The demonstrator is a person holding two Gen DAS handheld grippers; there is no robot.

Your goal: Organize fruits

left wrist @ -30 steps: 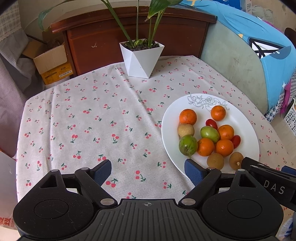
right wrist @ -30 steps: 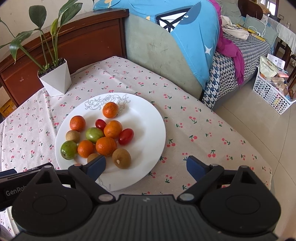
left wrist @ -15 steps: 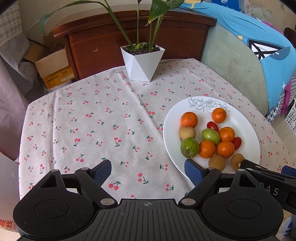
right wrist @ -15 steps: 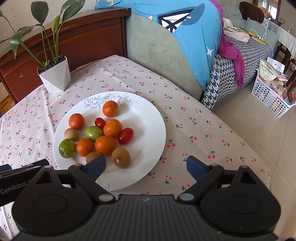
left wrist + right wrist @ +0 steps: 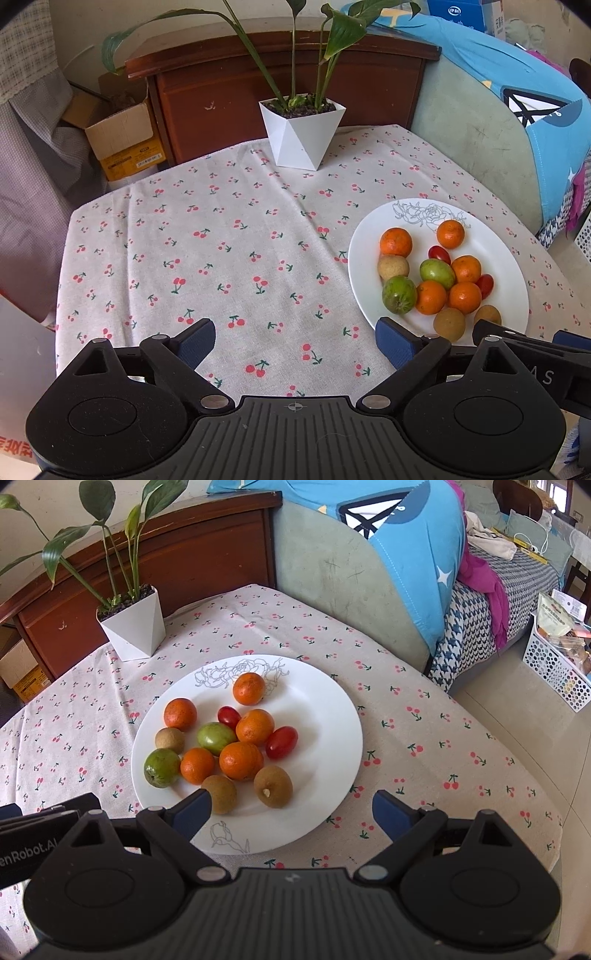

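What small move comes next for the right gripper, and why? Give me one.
Probably lower the right gripper onto the brown fruit nearest it. Its jaws stand wide open and empty above the near edge of the white plate, all the fruit lies mixed there, and that brown fruit sits almost between the fingertips with open plate on its right side.

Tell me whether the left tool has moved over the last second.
Yes. The left tool has pulled back and risen: the white plant pot and white plate sit lower in its view, with more wall above.
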